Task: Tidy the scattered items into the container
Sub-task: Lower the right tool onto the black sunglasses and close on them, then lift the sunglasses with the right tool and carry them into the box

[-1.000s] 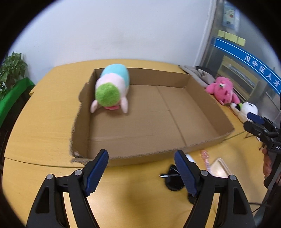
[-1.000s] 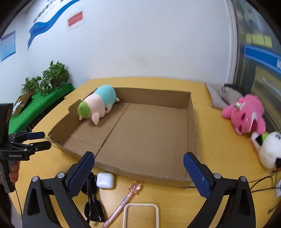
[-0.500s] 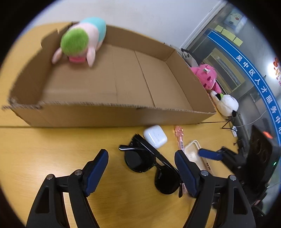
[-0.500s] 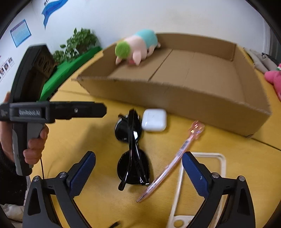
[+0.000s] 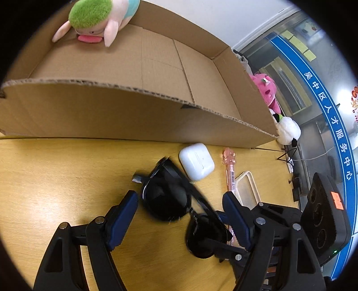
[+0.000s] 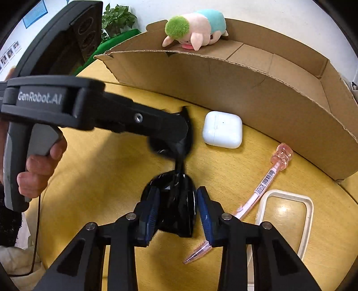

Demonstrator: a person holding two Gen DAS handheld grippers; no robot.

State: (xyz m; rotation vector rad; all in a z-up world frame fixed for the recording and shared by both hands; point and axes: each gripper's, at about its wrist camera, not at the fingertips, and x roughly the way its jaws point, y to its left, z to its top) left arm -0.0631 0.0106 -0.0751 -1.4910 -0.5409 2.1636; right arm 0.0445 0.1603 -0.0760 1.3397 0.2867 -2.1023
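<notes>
Black sunglasses (image 5: 170,197) lie on the wooden table in front of a shallow cardboard box (image 5: 134,116). My left gripper (image 5: 181,210) is open with its fingers on either side of one lens. My right gripper (image 6: 176,208) has narrowed around the other lens (image 6: 174,201); the pads look close to it or touching. A white earbud case (image 5: 197,161), a pink pen (image 5: 230,170) and a clear phone case (image 5: 248,190) lie beside the sunglasses. A pink plush with green hair (image 5: 96,20) lies inside the box.
A pink plush (image 5: 266,89) and a white plush (image 5: 288,132) lie on the table right of the box. Cables (image 5: 288,154) run near the table's right edge. A green plant (image 6: 116,20) stands behind the box on the left.
Both grippers have come down low over the sunglasses. The left gripper's fingers now straddle one lens. The right gripper's jaws have narrowed from wide open around the other lens.
</notes>
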